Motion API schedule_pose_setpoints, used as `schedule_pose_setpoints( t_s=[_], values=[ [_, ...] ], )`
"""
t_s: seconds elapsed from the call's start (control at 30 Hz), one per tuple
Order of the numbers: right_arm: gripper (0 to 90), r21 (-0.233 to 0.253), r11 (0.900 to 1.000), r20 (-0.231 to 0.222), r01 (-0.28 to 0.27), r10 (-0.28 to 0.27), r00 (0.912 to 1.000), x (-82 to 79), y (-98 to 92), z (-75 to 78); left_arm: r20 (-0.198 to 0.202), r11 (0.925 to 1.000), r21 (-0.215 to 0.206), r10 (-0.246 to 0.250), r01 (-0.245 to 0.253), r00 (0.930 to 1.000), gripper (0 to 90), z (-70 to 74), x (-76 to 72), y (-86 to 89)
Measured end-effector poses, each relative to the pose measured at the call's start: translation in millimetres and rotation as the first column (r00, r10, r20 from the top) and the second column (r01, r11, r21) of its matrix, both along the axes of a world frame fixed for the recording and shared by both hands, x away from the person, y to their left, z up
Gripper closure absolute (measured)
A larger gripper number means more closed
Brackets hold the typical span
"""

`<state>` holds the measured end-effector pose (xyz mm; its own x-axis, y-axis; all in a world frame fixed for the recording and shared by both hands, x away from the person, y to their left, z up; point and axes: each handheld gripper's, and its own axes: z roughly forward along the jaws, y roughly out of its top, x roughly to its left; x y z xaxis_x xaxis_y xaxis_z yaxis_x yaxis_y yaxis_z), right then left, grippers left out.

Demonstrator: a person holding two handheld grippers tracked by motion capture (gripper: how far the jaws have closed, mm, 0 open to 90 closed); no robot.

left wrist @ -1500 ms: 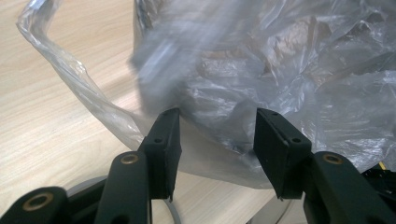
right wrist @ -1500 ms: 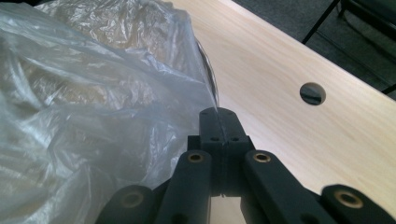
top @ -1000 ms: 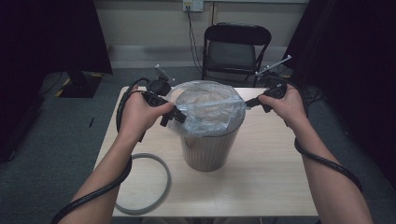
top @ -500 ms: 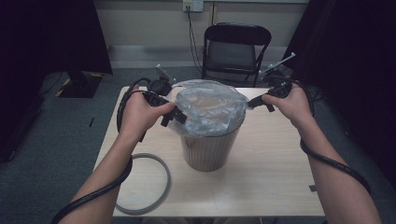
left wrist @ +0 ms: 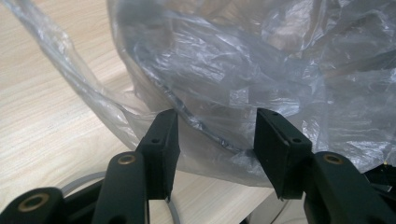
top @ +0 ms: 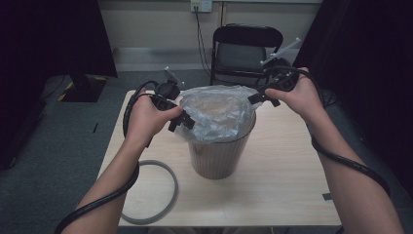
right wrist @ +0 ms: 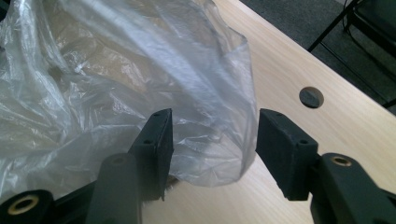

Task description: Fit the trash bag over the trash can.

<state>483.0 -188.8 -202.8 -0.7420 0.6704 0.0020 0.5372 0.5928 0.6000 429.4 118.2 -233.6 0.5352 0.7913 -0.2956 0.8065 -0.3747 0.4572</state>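
A tan ribbed bin [top: 220,153] stands mid-table with a clear plastic bag [top: 218,111] bunched over its mouth. My left gripper [top: 183,122] is at the bin's left rim and my right gripper [top: 258,99] at its far right rim. In the left gripper view the left gripper [left wrist: 215,122] is open, and the bag [left wrist: 243,70] and the bin's rim behind the film lie just past the jaws. In the right gripper view the right gripper [right wrist: 213,120] is open, with the bag's loose edge [right wrist: 219,140] hanging between the jaws, ungripped.
A grey ring [top: 169,194] lies on the light wood table [top: 287,195] at the front left, partly over the edge. A round cable hole cap [right wrist: 311,97] sits in the tabletop. A black folding chair [top: 247,46] stands behind the table.
My right hand has risen slightly and drawn in toward the bin's far rim. The bag has puffed up a little. The left hand has barely moved.
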Motion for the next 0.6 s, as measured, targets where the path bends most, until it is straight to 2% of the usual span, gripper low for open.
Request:
schedule_pose_setpoints(
  t_s=[0.07, 0.1, 0.13, 0.17, 0.23, 0.33, 0.43, 0.6],
  values=[
    [46.5, -0.017, 1.000, 0.008, -0.006, 0.006, 0.9999, 2.4, 7.7, -1.4, 0.000, 1.0000, -0.002, -0.002, 0.002, 1.0000, 50.4, 0.1, -0.1, 0.5],
    [53.5, -0.022, 1.000, 0.004, -0.015, 0.015, 0.9999, 3.9, 11.2, -2.7, 0.002, 1.0000, -0.004, 0.001, -0.001, 1.0000, 50.4, -0.1, -0.1, 1.0],
    [67.3, -0.033, 0.999, -0.007, -0.024, 0.024, 0.9997, 4.8, 13.9, -3.7, 0.005, 1.0000, -0.006, 0.000, 0.000, 1.0000, 50.1, 0.0, -0.1, 1.8],
    [72.2, -0.041, 0.999, -0.024, -0.028, 0.027, 0.9993, 5.7, 15.9, -5.1, 0.004, 0.9999, -0.012, 0.003, -0.003, 1.0000, 49.8, 0.1, -0.4, 2.4],
    [83.6, -0.062, 0.998, -0.044, -0.004, 0.001, 0.9990, 7.8, 15.5, -7.6, 0.009, 0.9998, -0.019, 0.001, -0.001, 1.0000, 49.5, 0.8, -0.9, 4.9],
    [90.0, -0.041, 0.999, -0.081, 0.014, -0.017, 0.9965, 9.4, 4.8, -9.7, 0.008, 0.9995, -0.033, -0.001, 0.001, 1.0000, 51.3, 1.7, -1.6, 8.3],
    [90.0, -0.019, 0.999, -0.114, 0.030, -0.032, 0.9929, 9.3, -12.5, -12.7, -0.002, 0.9988, -0.048, 0.000, 0.000, 1.0000, 51.9, 2.1, -1.6, 10.1],
    [90.0, -0.038, 0.998, -0.169, 0.041, -0.047, 0.9845, 4.5, -34.2, -28.2, -0.021, 0.9980, -0.063, -0.011, 0.009, 0.9997, 51.0, -0.2, -2.5, 7.0]
  ],
)
